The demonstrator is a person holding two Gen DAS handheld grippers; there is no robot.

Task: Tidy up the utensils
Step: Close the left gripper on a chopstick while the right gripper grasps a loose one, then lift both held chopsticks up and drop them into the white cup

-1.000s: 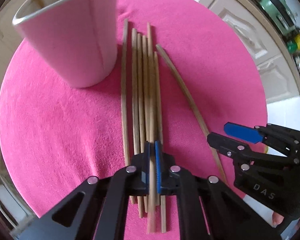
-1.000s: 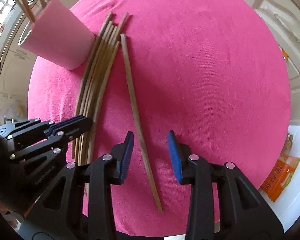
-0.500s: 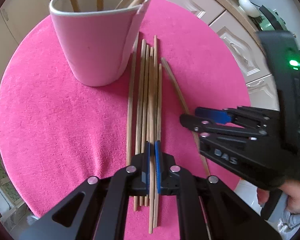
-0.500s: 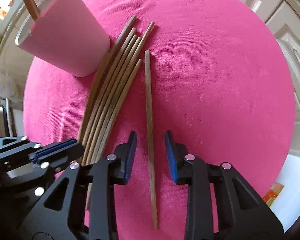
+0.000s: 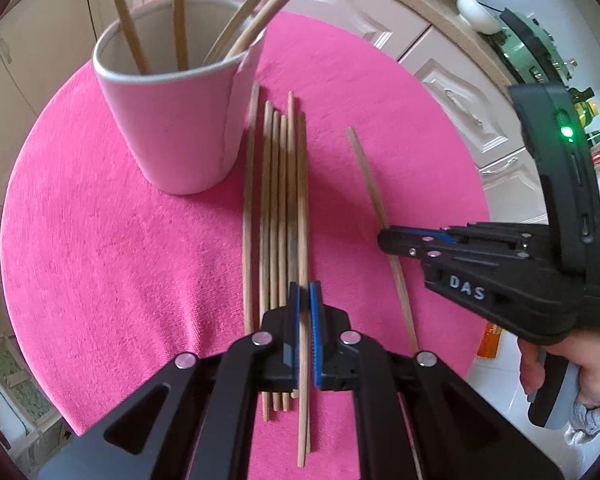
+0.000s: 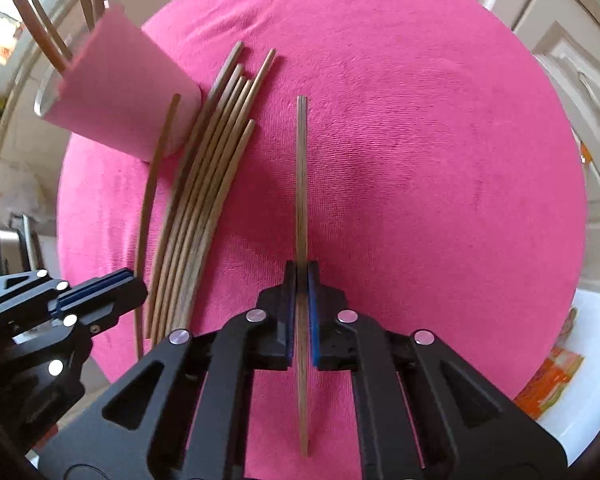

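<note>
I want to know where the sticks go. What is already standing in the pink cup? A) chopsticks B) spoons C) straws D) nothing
A: thin wooden chopsticks stand in the pink cup, matching the chopsticks on the mat.

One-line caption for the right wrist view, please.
Right gripper shut on a lone chopstick on the pink mat, beside the chopstick bundle and pink cup.

Black two-finger grippers (image 5: 304, 322), blue-padded jaws, silver screws, "DAS" lettering.
</note>
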